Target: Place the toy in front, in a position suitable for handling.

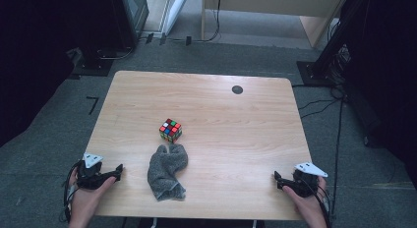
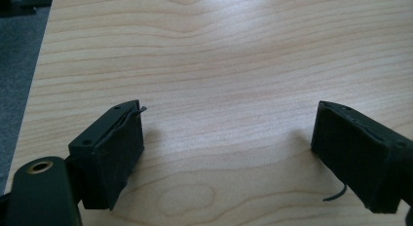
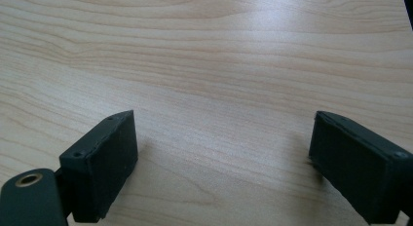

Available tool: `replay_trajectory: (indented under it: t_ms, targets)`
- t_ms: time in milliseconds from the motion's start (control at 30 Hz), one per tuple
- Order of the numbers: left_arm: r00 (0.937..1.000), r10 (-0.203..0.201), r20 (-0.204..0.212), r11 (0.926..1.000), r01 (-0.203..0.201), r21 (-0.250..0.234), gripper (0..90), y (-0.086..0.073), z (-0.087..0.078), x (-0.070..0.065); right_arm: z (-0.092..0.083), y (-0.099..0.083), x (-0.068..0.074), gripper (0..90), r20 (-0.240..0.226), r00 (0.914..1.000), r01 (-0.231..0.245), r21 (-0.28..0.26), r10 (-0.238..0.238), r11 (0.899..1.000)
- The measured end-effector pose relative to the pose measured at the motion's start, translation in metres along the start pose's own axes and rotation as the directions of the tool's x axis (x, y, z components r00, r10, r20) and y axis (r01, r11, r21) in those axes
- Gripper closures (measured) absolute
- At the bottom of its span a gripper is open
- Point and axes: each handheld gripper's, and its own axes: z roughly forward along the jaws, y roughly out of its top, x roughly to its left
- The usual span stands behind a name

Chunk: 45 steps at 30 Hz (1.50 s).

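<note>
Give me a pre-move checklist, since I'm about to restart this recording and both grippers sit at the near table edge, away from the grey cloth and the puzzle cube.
1. Left gripper jaws apart with nothing between them: ok.
2. Right gripper jaws apart with nothing between them: ok.
3. Crumpled grey knitted cloth lies free on the light wooden table, touched by neither gripper: ok.
4. Multicoloured puzzle cube sits flat, just beyond the cloth: ok.
5. Cube and cloth apart: cannot tell, they look almost touching.
6. Bare wood between each gripper and the cloth: ok.
</note>
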Motion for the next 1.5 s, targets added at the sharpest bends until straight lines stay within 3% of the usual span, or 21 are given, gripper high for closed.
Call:
replay_trajectory:
  t_ms: [100,167,267,433,567,633,700,767,800,900,1000,1033,1133,1167,1200,1233,1267,1333,1500]
  targets:
    - [1.0000,-0.002,-0.002,0.9997,0.002,-0.025,14.1,0.001,-0.003,-0.003,0.001,0.001,0.000,9.9,0.006,1.0000,-0.005,-0.001,0.005,1.000]
    - [0.9990,-0.020,0.039,0.9986,0.022,-0.049,14.4,0.003,-0.006,-0.006,0.002,0.001,0.000,9.8,0.009,0.9999,-0.007,-0.002,0.007,1.000]
    - [0.9955,-0.014,0.094,0.9958,0.022,-0.089,14.4,0.007,-0.014,-0.015,0.001,0.001,0.000,9.9,0.009,0.9999,-0.007,-0.001,0.007,1.000]
    - [0.9808,-0.013,0.194,0.9849,0.046,-0.167,14.6,0.014,-0.029,-0.030,0.002,0.002,0.000,10.1,0.005,1.0000,-0.002,0.002,0.002,1.000]
    - [0.9601,0.012,0.279,0.9842,0.038,-0.173,15.2,0.017,-0.032,-0.043,0.002,0.002,0.001,10.2,0.003,1.0000,-0.002,0.002,0.002,1.000]
    - [0.9475,0.045,0.317,0.9833,0.014,-0.181,18.0,0.017,-0.034,-0.051,0.002,0.002,0.001,11.2,0.002,1.0000,-0.001,0.002,0.001,1.000]
    - [0.9239,0.093,0.371,0.9790,-0.017,-0.203,24.6,0.017,-0.035,-0.059,0.001,0.002,0.001,12.2,-0.001,1.0000,0.002,0.001,-0.002,1.000]
    - [0.8878,0.142,0.438,0.9772,-0.055,-0.205,25.7,0.017,-0.034,-0.067,0.001,0.002,0.002,12.3,0.000,1.0000,0.001,0.002,-0.001,1.000]
    - [0.8747,0.156,0.459,0.9767,-0.067,-0.204,25.6,0.017,-0.033,-0.072,0.001,0.003,0.002,12.3,0.001,1.0000,0.001,0.003,-0.001,1.000]
    - [0.8665,0.180,0.466,0.9750,-0.094,-0.201,27.7,0.017,-0.028,-0.086,0.002,0.003,0.002,12.3,0.001,1.0000,0.001,0.002,-0.001,1.000]
    - [0.8846,0.207,0.418,0.9718,-0.136,-0.192,42.1,0.020,-0.022,-0.101,0.002,0.003,0.002,12.5,0.000,1.0000,0.001,0.002,-0.001,1.000]
    - [0.8846,0.207,0.418,0.9718,-0.136,-0.192,45.8,0.020,-0.022,-0.101,0.002,0.003,0.002,12.5,0.000,1.0000,0.001,0.001,-0.001,1.000]
    - [0.8759,0.235,0.421,0.9680,-0.173,-0.182,58.6,0.024,-0.012,-0.116,0.001,0.003,0.002,12.6,0.001,1.0000,0.000,0.001,0.000,1.000]
    - [0.8718,0.241,0.426,0.9670,-0.179,-0.181,65.6,0.025,-0.010,-0.119,0.001,0.003,0.002,12.7,0.001,1.0000,0.000,0.001,0.000,1.000]
    - [0.8624,0.245,0.443,0.9663,-0.179,-0.184,71.4,0.026,-0.008,-0.122,0.001,0.003,0.003,13.1,0.002,1.0000,-0.001,0.002,0.000,1.000]
    - [0.8473,0.246,0.471,0.9663,-0.177,-0.187,78.6,0.028,-0.007,-0.124,0.001,0.003,0.003,13.5,0.003,1.0000,-0.002,0.003,0.002,1.000]
    - [0.8369,0.248,0.488,0.9660,-0.176,-0.189,81.0,0.029,-0.005,-0.128,0.001,0.003,0.004,13.9,0.002,1.0000,0.000,0.004,0.000,1.000]
    - [0.8283,0.256,0.498,0.9641,-0.182,-0.193,82.9,0.033,-0.002,-0.137,0.001,0.003,0.006,14.9,-0.003,1.0000,0.006,0.006,-0.006,1.000]
    - [0.8083,0.303,0.505,0.9511,-0.224,-0.213,84.2,0.045,0.007,-0.169,0.002,0.005,0.011,15.0,-0.017,0.9996,0.021,0.009,-0.021,1.000]
